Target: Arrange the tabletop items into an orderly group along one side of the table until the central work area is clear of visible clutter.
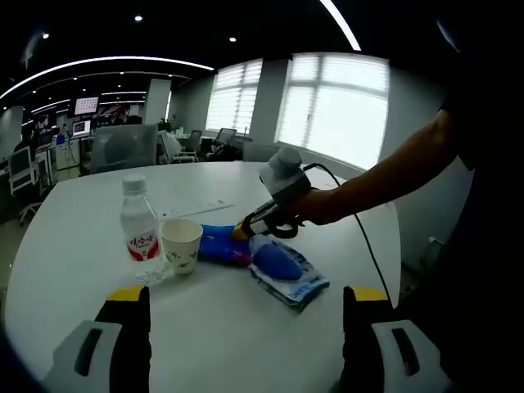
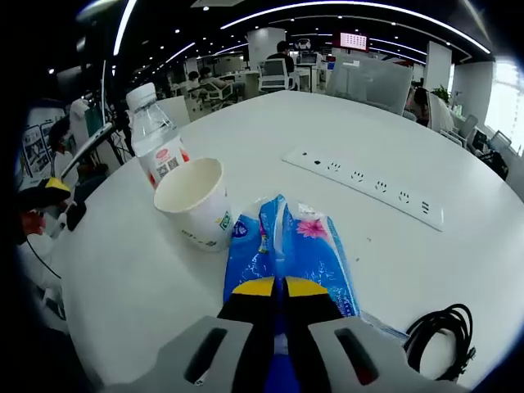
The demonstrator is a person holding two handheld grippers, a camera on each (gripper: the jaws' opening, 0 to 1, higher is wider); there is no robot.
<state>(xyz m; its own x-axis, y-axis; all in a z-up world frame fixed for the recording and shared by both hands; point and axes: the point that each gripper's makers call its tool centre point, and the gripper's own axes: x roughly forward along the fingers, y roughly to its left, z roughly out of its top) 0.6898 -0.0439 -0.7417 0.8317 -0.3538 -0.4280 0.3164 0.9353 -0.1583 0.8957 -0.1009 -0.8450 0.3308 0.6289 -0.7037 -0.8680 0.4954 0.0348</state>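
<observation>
right gripper (image 2: 277, 288) clamps tissue pack (image 2: 315, 246).

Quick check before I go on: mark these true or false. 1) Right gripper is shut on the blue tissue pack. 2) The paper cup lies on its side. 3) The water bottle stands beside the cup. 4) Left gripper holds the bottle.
1) True: the right gripper is shut on the blue tissue pack.
2) False: the paper cup stands upright.
3) True: the water bottle stands right next to the cup.
4) False: the left gripper is open, holding nothing.
</observation>
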